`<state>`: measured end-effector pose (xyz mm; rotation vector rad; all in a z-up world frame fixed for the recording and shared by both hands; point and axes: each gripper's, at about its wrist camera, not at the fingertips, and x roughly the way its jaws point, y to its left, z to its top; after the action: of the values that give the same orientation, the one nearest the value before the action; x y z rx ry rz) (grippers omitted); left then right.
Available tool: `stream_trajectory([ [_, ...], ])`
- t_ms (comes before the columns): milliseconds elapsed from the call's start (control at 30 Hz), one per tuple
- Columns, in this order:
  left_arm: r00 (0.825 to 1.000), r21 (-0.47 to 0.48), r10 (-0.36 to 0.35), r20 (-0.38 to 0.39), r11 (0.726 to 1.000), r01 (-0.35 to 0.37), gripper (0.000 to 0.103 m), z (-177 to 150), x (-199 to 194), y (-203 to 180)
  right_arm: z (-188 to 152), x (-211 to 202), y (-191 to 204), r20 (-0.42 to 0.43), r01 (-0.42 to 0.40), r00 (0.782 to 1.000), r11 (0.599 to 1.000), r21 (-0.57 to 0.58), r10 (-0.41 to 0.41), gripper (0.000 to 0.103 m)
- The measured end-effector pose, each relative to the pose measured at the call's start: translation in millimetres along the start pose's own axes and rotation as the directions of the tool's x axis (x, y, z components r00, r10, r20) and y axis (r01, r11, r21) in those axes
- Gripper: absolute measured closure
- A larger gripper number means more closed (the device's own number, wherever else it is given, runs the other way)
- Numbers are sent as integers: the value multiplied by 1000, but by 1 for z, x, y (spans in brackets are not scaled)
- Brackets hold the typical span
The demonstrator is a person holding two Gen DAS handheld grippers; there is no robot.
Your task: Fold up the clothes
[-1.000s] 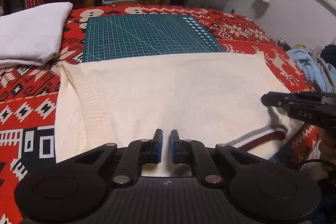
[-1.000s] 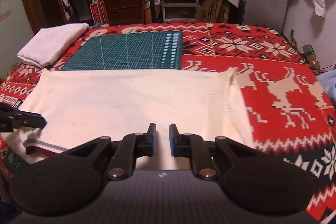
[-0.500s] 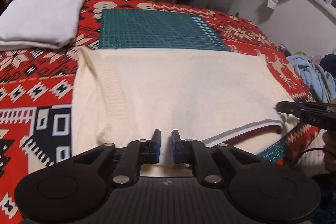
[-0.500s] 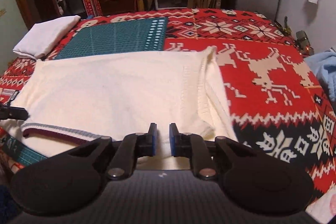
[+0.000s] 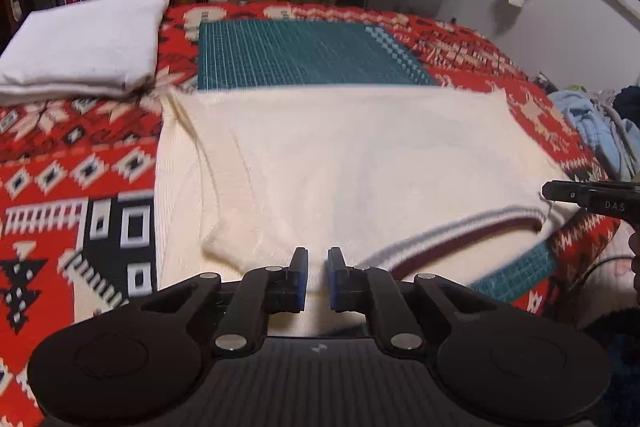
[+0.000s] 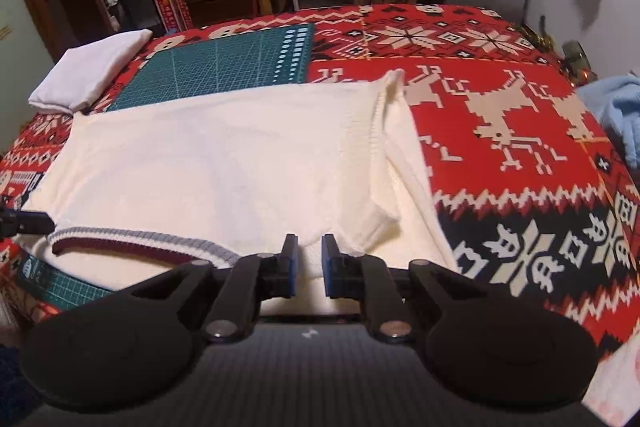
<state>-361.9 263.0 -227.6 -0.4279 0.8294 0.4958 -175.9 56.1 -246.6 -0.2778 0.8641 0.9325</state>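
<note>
Both tools sit low at the near edge of the bed, pointing toward 12 o'clock across the cream sweater (image 5: 360, 163). Left gripper (image 5: 317, 277) is level, its blue-padded fingers (image 5: 301, 279) parallel with a narrow gap showing cream knit behind; whether they pinch that cloth I cannot tell. Right gripper (image 6: 307, 269) has the same pose, slim gap, cream fabric at its tips; whether it grips is again unclear. In the left wrist view the right tool's black side pokes in at 3 o'clock, level, beside the sweater's edge.

The sweater lies flat, spread over a red patterned blanket (image 6: 520, 131) and overlapping the near edge of a green cutting mat (image 5: 304, 59) at 12 o'clock. Its striped grey-and-maroon ribbed band (image 6: 132, 245) runs along the near side. A folded white cloth (image 5: 80, 43) rests at 10 o'clock, apart from the sweater. A pale blue garment (image 6: 616, 115) lies off at 3 o'clock.
</note>
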Motion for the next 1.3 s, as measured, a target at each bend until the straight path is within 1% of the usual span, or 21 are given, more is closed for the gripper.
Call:
stream_trajectory([
  [133,999,10,24,40,1000,-24,93,24,11,0,16,0,2,48,9,999,1000,-6,-9,90],
  [233,999,-25,42,14,999,-42,93,38,32,8,34,15,5,66,21,998,1000,-2,-21,90],
  [267,998,-33,58,7,998,-57,93,39,37,11,37,22,5,60,27,998,1000,7,-27,91],
  [333,999,-52,53,5,997,-52,90,35,39,18,45,38,5,46,38,998,999,27,-39,92],
  [400,999,-74,35,5,997,-35,89,29,33,24,43,49,4,26,52,998,998,18,-53,93],
  [433,999,-73,31,5,997,-31,89,25,29,26,40,48,2,35,50,998,999,19,-50,93],
  [500,1000,-70,29,5,997,-28,89,16,21,29,32,42,-1,30,44,999,999,4,-44,94],
  [533,1000,-68,30,4,997,-30,93,11,17,30,28,37,-3,26,40,999,999,-6,-40,95],
  [600,999,-65,34,5,997,-33,95,5,11,31,17,27,-4,26,40,999,999,-37,-39,96],
  [633,999,-69,36,3,997,-35,95,4,9,31,12,22,-4,29,49,998,997,-53,-47,96],
  [733,999,-72,53,6,996,-52,95,4,3,28,6,13,-5,21,50,999,998,-47,-49,96],
  [800,998,-57,59,15,997,-58,95,7,-1,23,9,12,-1,28,43,999,998,-46,-42,91],
  [867,998,-41,52,31,998,-51,95,11,-3,17,13,10,3,35,36,999,998,-44,-34,91],
  [967,999,-32,34,42,999,-33,94,17,0,9,18,8,10,46,24,999,999,-42,-23,91],
  [1033,999,-23,35,29,999,-34,94,17,9,5,21,10,13,48,22,999,999,-43,-20,91],
  [1100,998,-13,57,4,998,-57,94,12,19,4,21,16,15,31,31,999,999,-42,-30,91],
  [1133,998,-2,63,7,998,-63,91,10,18,3,20,20,14,19,39,999,999,-38,-38,91],
  [1167,997,9,70,10,997,-70,90,8,18,3,18,24,13,8,47,999,998,-34,-47,91],
  [1300,995,37,93,16,995,-94,90,2,17,2,11,22,10,7,55,998,998,-35,-55,92],
])
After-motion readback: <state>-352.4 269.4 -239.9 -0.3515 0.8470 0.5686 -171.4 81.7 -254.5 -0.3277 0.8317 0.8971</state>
